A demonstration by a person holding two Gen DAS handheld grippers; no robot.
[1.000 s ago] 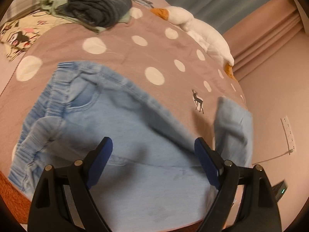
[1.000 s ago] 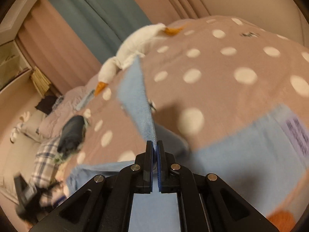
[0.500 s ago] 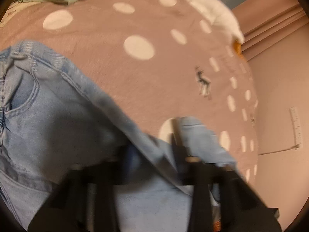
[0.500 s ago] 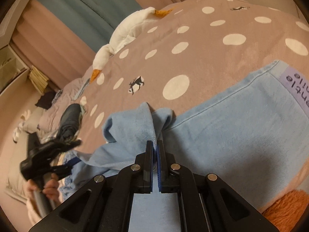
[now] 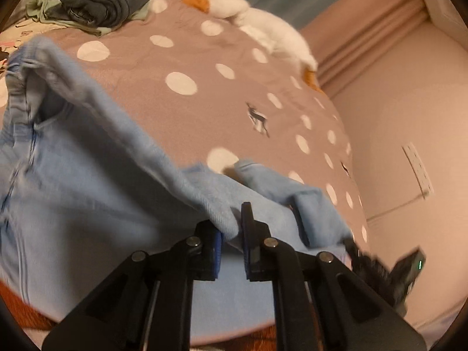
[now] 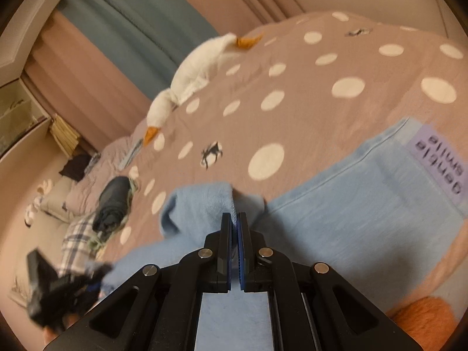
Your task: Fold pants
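Note:
Light blue denim pants (image 5: 87, 193) lie bunched on the spotted bedspread, waistband at the far left. In the left wrist view my left gripper (image 5: 232, 234) is closing its jaws on a raised fold of the pants' edge, and the pads press on the cloth. My right gripper (image 6: 234, 223) is shut on a thin edge of the pants (image 6: 365, 204), beside a curled-over flap. A purple label (image 6: 435, 161) shows on the flat part at the right. Each gripper appears blurred in the other's view: left gripper (image 6: 58, 289), right gripper (image 5: 377, 266).
The pink-brown bedspread (image 5: 234, 73) with white dots covers the bed. A white goose plush (image 6: 190, 82) lies along its far edge. Dark folded clothes (image 5: 105, 0) are piled at the back. An orange fluffy item (image 6: 424, 318) sits at the near edge; the wall (image 5: 409, 117) is close.
My left gripper went from wide open above the pants to closed on a fold of their edge. The right gripper lowered its held leg from upright down to the bed.

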